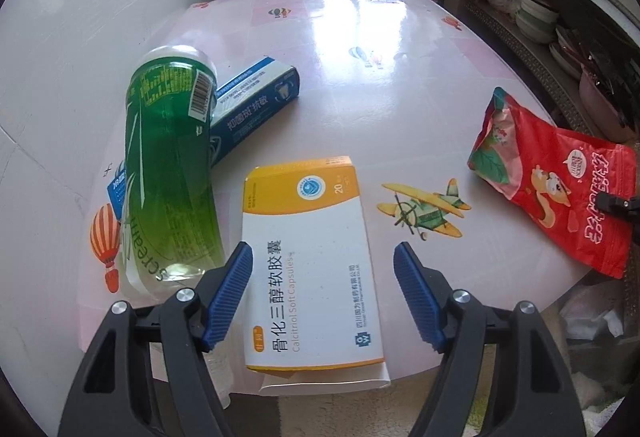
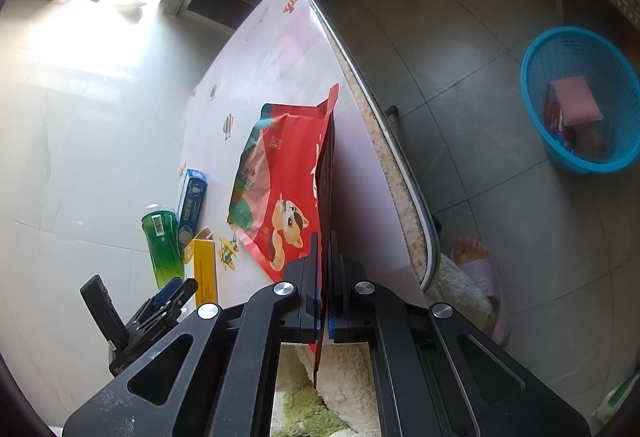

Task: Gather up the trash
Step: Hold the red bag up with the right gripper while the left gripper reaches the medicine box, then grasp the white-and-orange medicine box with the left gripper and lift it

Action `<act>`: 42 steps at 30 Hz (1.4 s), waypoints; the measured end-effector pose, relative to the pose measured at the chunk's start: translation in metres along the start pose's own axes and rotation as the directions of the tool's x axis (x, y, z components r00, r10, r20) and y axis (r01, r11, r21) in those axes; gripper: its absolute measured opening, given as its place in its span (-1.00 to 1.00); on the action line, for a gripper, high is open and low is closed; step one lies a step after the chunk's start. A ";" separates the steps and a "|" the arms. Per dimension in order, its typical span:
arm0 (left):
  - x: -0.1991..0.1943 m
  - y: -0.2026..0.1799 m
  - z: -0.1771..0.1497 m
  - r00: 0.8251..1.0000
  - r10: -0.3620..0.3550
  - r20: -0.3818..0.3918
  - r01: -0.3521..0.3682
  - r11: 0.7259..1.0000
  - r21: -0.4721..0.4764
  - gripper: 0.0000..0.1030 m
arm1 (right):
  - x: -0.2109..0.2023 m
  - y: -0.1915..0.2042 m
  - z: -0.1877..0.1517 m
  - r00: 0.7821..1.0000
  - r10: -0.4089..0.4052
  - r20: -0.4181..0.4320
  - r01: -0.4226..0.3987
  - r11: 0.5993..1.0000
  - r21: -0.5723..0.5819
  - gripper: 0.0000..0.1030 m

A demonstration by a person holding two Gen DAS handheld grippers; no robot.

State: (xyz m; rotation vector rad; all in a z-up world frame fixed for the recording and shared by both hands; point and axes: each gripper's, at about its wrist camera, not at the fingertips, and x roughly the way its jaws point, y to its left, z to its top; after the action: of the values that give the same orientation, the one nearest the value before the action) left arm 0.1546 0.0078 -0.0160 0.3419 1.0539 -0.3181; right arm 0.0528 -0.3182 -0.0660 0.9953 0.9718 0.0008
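Note:
My left gripper (image 1: 323,269) is open, its blue pads either side of a white and yellow medicine box (image 1: 310,261) that lies at the table's near edge. A green bottle (image 1: 170,173) lies on its side to the left, against a blue toothpaste box (image 1: 256,105). My right gripper (image 2: 324,265) is shut on the edge of a red snack bag (image 2: 280,181), which also shows at the right in the left wrist view (image 1: 560,177). The left gripper (image 2: 168,297) shows low left in the right wrist view, by the bottle (image 2: 162,245).
The pink table (image 1: 360,49) has cartoon stickers and stands against a white wall. A blue basket (image 2: 580,109) holding trash sits on the grey floor to the right. A slippered foot (image 2: 480,269) and a shaggy rug (image 2: 348,369) are below the table's edge. Shelves with bowls (image 1: 536,17) are beyond.

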 end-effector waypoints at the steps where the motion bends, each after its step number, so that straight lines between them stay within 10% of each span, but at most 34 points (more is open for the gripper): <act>1: 0.001 0.002 0.000 1.000 0.009 -0.005 -0.009 1.000 -0.003 0.39 | 0.000 0.000 0.000 1.000 0.004 -0.003 -0.004 1.000 -0.001 -0.97; 17: 0.003 -0.018 -0.006 0.958 -0.283 -0.057 0.275 0.955 -0.112 0.40 | -0.009 -0.008 0.001 1.000 0.013 0.015 -0.013 1.000 0.028 -0.97; 42: 0.019 -0.046 0.002 0.971 -0.235 -0.048 0.234 0.972 -0.027 0.35 | 0.002 -0.018 0.000 0.991 0.129 -0.048 -0.122 0.985 0.126 -0.64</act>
State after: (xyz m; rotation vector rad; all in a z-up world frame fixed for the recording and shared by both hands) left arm 0.1462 -0.0366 -0.0374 0.2064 1.1500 -0.5118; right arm 0.0463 -0.3275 -0.0798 1.1742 0.9675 0.0751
